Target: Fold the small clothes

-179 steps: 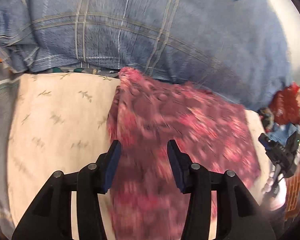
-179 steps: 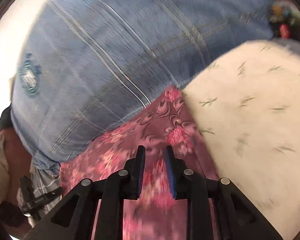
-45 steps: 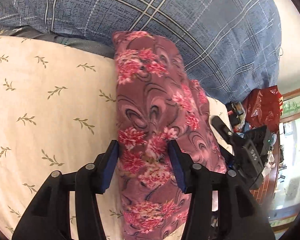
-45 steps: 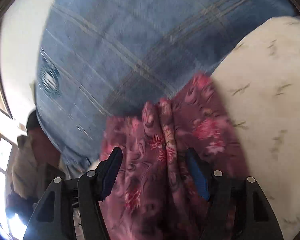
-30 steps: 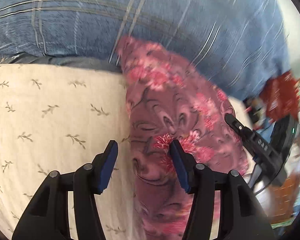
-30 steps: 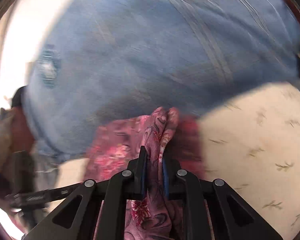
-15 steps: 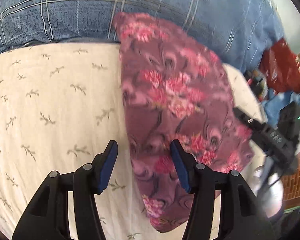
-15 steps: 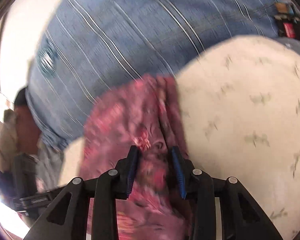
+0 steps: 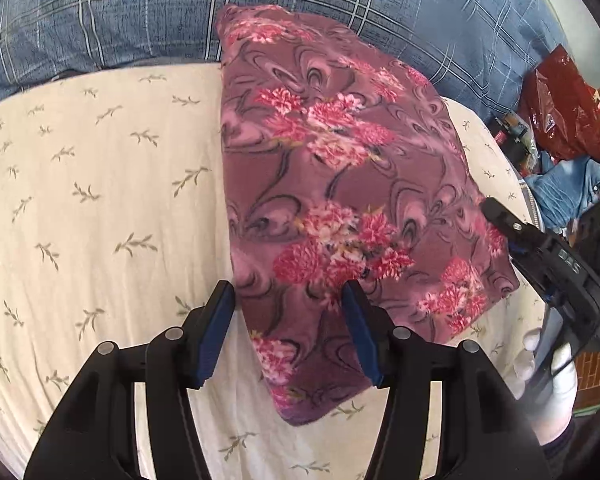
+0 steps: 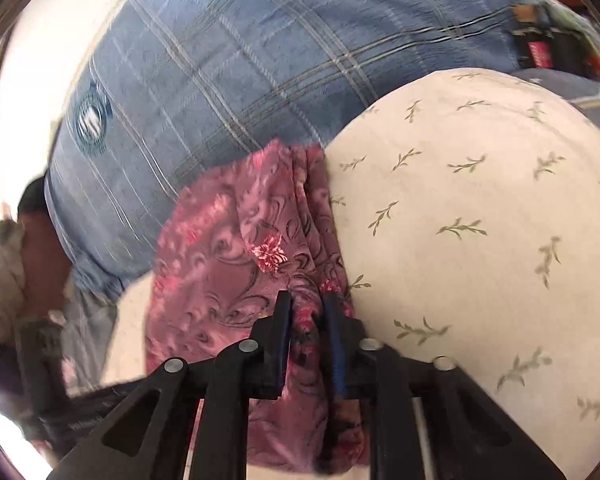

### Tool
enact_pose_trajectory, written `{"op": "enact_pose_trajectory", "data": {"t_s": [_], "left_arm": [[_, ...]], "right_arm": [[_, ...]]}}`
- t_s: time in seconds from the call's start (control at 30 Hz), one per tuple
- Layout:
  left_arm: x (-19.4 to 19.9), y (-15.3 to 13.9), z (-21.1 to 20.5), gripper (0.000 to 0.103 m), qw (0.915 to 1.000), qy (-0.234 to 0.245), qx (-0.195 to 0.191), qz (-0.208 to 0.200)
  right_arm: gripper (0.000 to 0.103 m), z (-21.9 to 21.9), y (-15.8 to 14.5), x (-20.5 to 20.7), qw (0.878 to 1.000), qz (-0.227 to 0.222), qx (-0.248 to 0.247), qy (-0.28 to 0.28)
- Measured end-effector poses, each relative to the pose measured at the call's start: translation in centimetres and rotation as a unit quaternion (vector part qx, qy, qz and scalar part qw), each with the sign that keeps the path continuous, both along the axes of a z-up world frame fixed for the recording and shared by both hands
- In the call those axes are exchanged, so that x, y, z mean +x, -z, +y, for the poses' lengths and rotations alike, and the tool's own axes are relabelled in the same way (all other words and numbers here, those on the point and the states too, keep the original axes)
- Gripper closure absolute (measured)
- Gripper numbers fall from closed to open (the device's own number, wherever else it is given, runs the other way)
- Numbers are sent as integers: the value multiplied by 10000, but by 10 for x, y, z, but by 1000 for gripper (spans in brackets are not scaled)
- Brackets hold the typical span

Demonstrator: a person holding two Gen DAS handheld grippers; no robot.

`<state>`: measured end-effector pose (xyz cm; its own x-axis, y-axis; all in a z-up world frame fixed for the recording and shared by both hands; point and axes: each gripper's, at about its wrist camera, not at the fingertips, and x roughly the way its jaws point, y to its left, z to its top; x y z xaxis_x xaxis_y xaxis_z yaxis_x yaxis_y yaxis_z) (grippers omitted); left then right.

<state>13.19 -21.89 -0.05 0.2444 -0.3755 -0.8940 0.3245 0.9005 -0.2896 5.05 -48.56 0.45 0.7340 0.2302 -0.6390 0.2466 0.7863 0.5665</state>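
Note:
A maroon floral garment (image 9: 340, 184) lies folded in a long strip on a cream leaf-print sheet (image 9: 100, 208). My left gripper (image 9: 288, 320) is open and hangs just above the strip's near end, holding nothing. My right gripper (image 10: 306, 320) is shut on a bunched fold of the same garment (image 10: 236, 264) at its edge next to the sheet (image 10: 480, 240). The right gripper also shows at the strip's right side in the left wrist view (image 9: 548, 264), held by a white-gloved hand (image 9: 548, 376).
A blue plaid blanket (image 9: 180, 16) is heaped behind the garment and also shows in the right wrist view (image 10: 240, 68). A red plastic bag (image 9: 564, 112) and blue cloth (image 9: 572, 188) sit at the far right. A person (image 10: 32, 248) is at the left.
The garment went from loose and bunched to a flat folded strip. My right gripper opened, shut on a fold, loosened, then closed on it again. My left gripper stayed open above the cloth.

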Motion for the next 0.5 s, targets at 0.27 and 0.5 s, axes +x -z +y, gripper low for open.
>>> {"op": "enact_pose_trajectory", "data": {"t_s": [0.27, 0.5], "left_arm": [[-9, 1, 2, 48, 10000, -54, -30, 75], [-19, 2, 8, 47, 9999, -83, -13, 57]], "right_arm": [[83, 24, 4, -26, 9983, 168, -549, -138], [82, 29, 8, -25, 9980, 255, -542, 221]]}}
